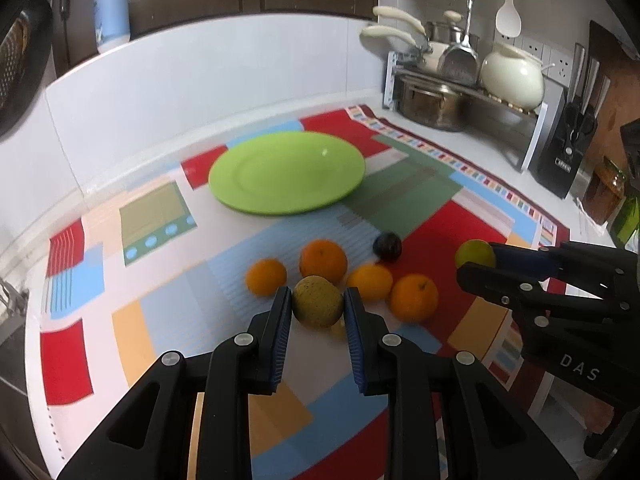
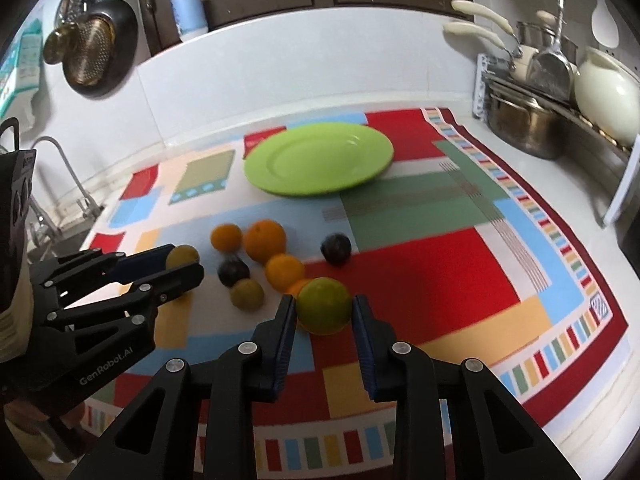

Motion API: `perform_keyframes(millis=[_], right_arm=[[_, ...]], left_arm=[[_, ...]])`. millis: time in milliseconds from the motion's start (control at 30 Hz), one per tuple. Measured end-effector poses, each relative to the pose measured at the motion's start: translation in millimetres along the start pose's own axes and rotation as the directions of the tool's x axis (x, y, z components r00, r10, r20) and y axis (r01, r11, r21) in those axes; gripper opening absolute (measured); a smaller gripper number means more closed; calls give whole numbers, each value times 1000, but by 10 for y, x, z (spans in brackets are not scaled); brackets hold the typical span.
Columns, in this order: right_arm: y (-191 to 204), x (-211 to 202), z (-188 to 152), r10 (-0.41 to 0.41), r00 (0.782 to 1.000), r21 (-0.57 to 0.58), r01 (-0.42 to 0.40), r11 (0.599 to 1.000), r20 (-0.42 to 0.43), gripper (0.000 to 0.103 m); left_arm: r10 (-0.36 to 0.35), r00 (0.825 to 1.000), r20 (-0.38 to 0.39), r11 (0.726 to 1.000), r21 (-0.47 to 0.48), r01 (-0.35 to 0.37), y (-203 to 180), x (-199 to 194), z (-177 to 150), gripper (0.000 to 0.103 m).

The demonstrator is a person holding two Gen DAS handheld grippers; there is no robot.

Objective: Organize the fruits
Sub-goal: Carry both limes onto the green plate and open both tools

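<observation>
Gripping one fruit per gripper, ready to carry to the plate.
Left gripper (image 1: 318, 300) jaws pinch a yellow-green fruit (image 1: 318, 301); right gripper (image 2: 323, 310) jaws clasp a green fruit (image 2: 323, 311). Next, likely both lift toward the empty green plate (image 2: 319, 159) ahead.

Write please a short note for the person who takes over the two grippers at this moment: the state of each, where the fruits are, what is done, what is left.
Left gripper: shut on a yellow-brown fruit.
Right gripper: shut on a green fruit.
Green plate: at the back of the patchwork mat, nothing on it.
On the mat: four oranges, two dark plums, one more yellow-brown fruit.
Done: both grasps. Left: carry every fruit, presumably to the plate.
</observation>
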State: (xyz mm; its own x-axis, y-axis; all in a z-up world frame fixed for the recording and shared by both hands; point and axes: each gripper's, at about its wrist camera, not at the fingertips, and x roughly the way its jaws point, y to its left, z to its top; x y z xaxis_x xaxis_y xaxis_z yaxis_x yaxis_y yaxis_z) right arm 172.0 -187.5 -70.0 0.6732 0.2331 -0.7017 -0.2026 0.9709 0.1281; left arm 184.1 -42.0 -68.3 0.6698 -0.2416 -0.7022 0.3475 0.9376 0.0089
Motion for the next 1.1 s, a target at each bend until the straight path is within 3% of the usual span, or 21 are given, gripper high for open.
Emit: perform_keyframes(millis=[633,1100], right_arm=[[36,236,797,82,994,-43,-80,996,66,30],[-125,937,1263,88,996,-34,-88,996,-18,30]], left_arm=[[-41,998,50,999,14,41,274,268,700,27],[-67,998,-17,997,35,68,577,909,1038,27]])
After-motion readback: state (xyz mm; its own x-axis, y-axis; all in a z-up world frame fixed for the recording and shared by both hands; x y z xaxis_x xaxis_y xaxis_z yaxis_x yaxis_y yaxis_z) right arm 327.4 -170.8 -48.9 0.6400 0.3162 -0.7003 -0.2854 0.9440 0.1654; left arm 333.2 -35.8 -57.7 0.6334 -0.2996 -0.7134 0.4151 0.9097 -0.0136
